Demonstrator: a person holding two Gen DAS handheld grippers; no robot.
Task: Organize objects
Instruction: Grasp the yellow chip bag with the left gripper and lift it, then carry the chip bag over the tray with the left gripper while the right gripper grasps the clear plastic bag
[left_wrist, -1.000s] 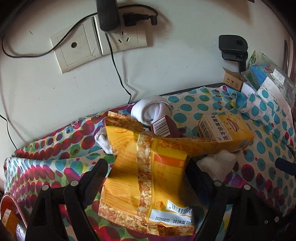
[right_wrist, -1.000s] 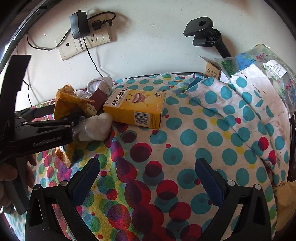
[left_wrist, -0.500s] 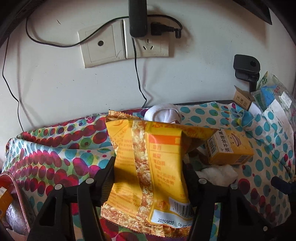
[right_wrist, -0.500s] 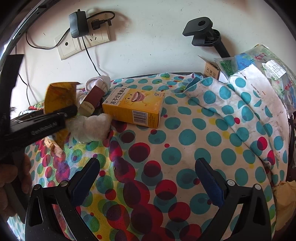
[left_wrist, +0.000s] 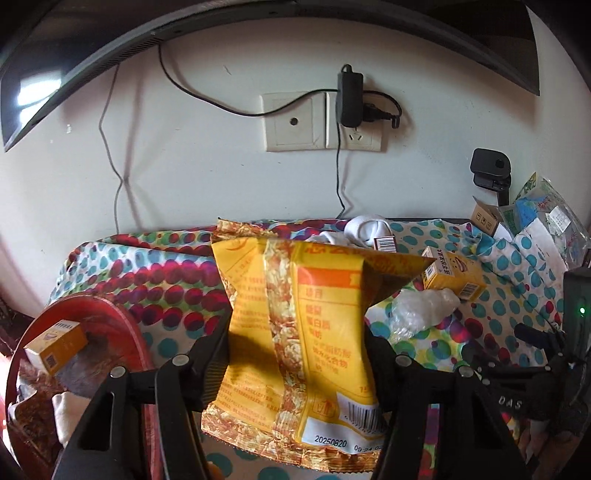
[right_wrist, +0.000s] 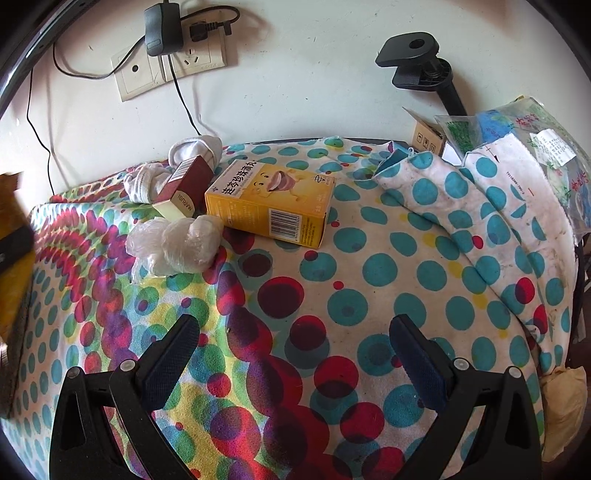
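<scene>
While the left gripper (left_wrist: 297, 354) pinches the yellow snack bag (left_wrist: 295, 332) above the dotted cloth (right_wrist: 332, 295), right gripper (right_wrist: 295, 362) spread wide and empty, yellow box (right_wrist: 269, 206), crumpled plastic wrap (right_wrist: 173, 243) beyond, red basket (left_wrist: 85, 347) left.

The yellow snack bag (left_wrist: 295, 343) carries the printed date "20250820" on its white strip at the lower edge, followed by what looks like a time beginning "09:24:02", cut off by the frame; a barcode sits just above it. Its Chinese lettering is too blurred to read with confidence. The yellow carton (right_wrist: 271, 201) bears large dark characters on its top face, "连芩珍珠滴丸", beside a cartoon face, with a barcode on its side. The dark red box (right_wrist: 184, 184) shows "MARUBI" on its pale end flap and a barcode on its upper face. The black device (left_wrist: 517, 391) at the right edge of the left wrist view reads "DAS".
</scene>
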